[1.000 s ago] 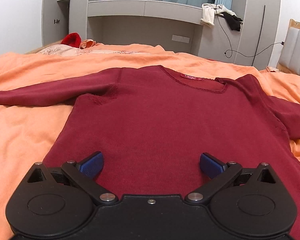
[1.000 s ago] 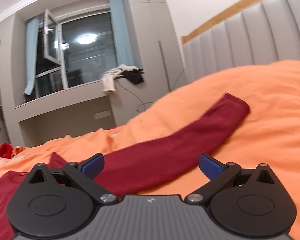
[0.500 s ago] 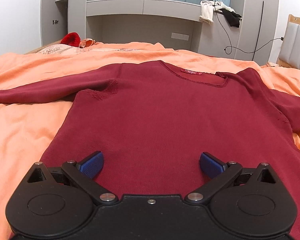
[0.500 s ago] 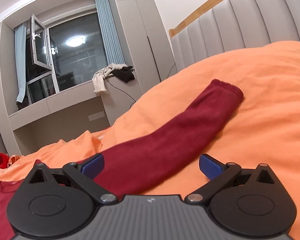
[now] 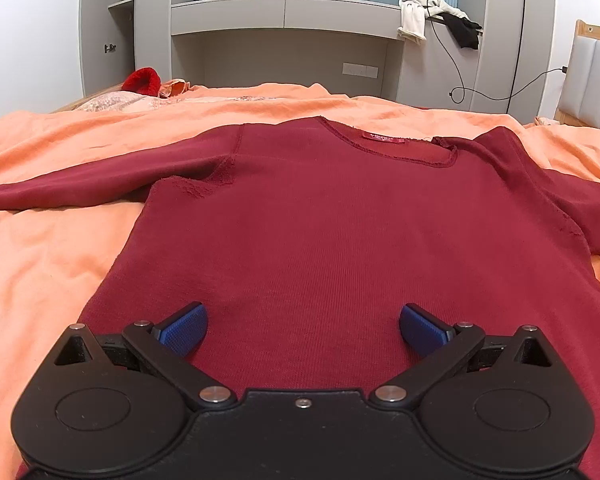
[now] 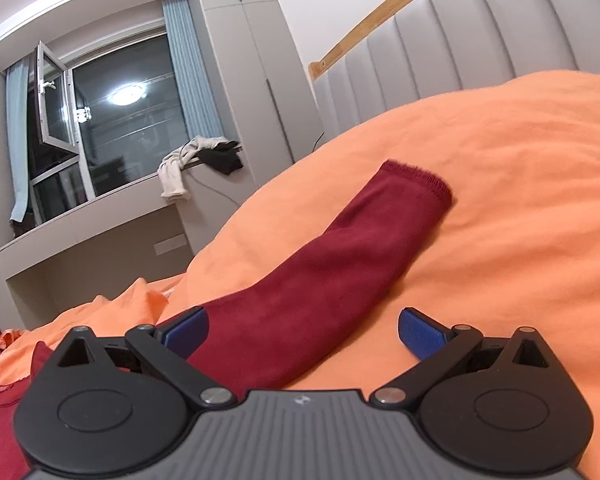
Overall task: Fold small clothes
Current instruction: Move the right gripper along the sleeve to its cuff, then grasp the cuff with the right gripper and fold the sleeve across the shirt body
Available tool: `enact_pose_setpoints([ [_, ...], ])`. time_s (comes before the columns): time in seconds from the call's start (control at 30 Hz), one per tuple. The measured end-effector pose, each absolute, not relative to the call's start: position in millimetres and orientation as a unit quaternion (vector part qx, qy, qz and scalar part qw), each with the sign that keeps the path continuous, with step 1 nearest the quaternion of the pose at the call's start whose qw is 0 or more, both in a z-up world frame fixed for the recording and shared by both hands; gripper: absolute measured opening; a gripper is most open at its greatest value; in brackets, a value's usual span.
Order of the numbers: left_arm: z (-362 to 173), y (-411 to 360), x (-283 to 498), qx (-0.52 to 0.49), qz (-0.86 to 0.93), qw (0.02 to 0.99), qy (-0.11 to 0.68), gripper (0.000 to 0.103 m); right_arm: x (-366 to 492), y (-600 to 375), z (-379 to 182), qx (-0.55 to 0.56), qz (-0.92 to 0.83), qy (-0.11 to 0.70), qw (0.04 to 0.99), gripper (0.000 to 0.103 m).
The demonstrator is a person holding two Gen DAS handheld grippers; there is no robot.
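Note:
A dark red long-sleeved shirt [image 5: 340,216] lies flat on the orange bedspread [image 5: 40,248], neckline away from me, its left sleeve [image 5: 80,184] stretched out to the left. My left gripper [image 5: 302,330] is open and empty, low over the shirt's lower body. In the right wrist view the shirt's right sleeve [image 6: 340,276] runs diagonally up to its cuff [image 6: 416,178]. My right gripper [image 6: 302,332] is open and empty, its jaws either side of the sleeve's near part.
A grey padded headboard [image 6: 480,40] rises behind the bedspread [image 6: 500,200] on the right. Grey cabinets and a window ledge with draped clothes [image 5: 420,16] stand beyond the bed. A red item [image 5: 142,80] lies at the far left of the bed.
The right gripper has moved along the sleeve toward the cuff, which now looks closer and larger. The left view has tilted slightly, with the shirt sitting lower in frame.

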State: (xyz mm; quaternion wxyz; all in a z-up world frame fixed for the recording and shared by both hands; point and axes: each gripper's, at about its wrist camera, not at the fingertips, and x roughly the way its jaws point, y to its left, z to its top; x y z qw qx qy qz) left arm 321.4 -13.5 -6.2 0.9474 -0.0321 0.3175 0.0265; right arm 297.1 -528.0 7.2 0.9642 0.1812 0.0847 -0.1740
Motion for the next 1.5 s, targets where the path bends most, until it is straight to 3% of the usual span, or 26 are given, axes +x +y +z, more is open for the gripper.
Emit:
enact_pose_setpoints([
  [0.27,-7.2,-14.4,321.7,-0.032,0.027,0.947,0.318,0.103,310.6,-564.7,22.7,0.213,-0.242,0.060,0.945,0.103],
  [0.53,-7.5,-14.4,321.7,-0.031,0.026,0.947,0.319,0.103,332.0,-595.3,38.1,0.221,-0.283,0.046,0.932,0.088],
  [0.57,-7.6,-14.4,321.7,-0.031,0.026,0.947,0.320,0.103,335.4,-596.7,39.7,0.218,-0.285,0.050,0.932,0.082],
  [0.63,-7.6,-14.3,321.6,-0.032,0.026,0.947,0.320,0.103,340.5,-595.5,42.3,0.200,-0.292,0.059,0.933,0.061],
  [0.67,-7.6,-14.1,321.5,-0.032,0.026,0.946,0.320,0.103,343.1,-594.5,43.0,0.193,-0.296,0.068,0.933,0.039],
  [0.7,-7.6,-13.9,321.7,-0.032,0.026,0.946,0.320,0.103,344.8,-594.3,43.5,0.191,-0.296,0.079,0.932,0.024],
  [0.8,-7.1,-15.1,321.4,-0.030,0.027,0.946,0.321,0.103,340.5,-592.6,44.6,0.208,-0.288,0.086,0.931,0.013],
  [1.17,12.4,-0.5,317.1,-0.075,0.006,0.947,0.311,0.103,311.7,-536.6,117.1,0.167,-0.217,0.054,0.960,0.011],
  [1.5,52.4,38.8,304.6,-0.109,0.037,0.964,0.241,0.103,310.9,-388.1,179.9,0.114,-0.029,0.019,0.993,0.011],
])
